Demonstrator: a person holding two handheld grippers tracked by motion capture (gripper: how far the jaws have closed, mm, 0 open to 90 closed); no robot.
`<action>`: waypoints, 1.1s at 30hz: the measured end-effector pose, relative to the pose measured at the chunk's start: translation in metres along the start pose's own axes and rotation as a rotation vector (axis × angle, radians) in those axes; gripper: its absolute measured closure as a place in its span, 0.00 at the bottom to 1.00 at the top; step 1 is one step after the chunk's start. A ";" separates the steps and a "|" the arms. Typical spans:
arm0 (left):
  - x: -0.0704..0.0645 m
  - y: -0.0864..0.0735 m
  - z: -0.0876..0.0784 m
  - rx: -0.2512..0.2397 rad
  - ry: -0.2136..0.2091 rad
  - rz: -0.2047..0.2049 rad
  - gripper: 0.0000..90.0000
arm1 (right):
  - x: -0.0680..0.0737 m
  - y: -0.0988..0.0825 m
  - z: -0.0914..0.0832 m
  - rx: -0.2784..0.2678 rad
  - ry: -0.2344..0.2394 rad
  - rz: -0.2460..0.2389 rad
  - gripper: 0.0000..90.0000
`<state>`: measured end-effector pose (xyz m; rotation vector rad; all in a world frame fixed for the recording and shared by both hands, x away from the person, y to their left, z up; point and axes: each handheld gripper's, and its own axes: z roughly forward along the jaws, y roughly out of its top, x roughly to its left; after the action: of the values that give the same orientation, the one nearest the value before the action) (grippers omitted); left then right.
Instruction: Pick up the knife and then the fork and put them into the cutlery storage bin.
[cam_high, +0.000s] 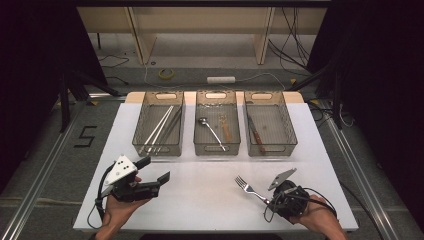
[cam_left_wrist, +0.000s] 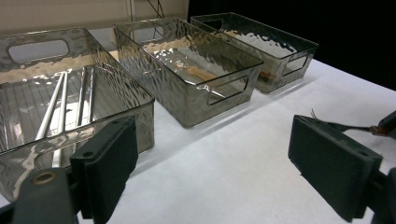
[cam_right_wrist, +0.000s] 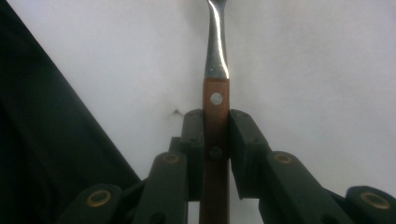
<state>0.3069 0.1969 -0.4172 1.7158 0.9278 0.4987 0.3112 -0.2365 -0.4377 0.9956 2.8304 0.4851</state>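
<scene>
Item: fork (cam_high: 248, 187), wooden handle, steel tines. Clamped by its handle between the jaws of the right gripper (cam_high: 272, 199), just above the white table (cam_high: 200, 200).

Landmark: middle bin (cam_high: 216, 148), which held a spoon (cam_high: 210, 131) and other wooden-handled cutlery.

Position: fork lay near-side and to the right of the middle bin, well apart from it.

Long axis: ran from the gripper up and leftward, tines leading toward the middle bin.

Left gripper (cam_high: 152, 176): jaws wide apart, holding nothing; it sat near-left of the same bin.

Judgement: right hand was the carrier; the bin lay ahead along the fork's own line.
</scene>
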 end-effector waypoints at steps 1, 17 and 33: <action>0.000 0.000 0.000 0.000 0.000 0.000 0.17 | -0.001 0.000 -0.001 -0.006 0.003 -0.001 0.86; 0.000 0.000 0.000 0.001 0.002 0.000 0.17 | -0.021 0.014 -0.013 -0.093 0.008 0.042 0.86; 0.001 -0.001 0.000 0.002 0.005 -0.005 0.17 | -0.044 0.038 -0.031 -0.172 -0.004 0.078 0.86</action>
<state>0.3073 0.1977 -0.4181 1.7137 0.9362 0.4989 0.3622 -0.2445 -0.3963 1.0735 2.6986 0.7189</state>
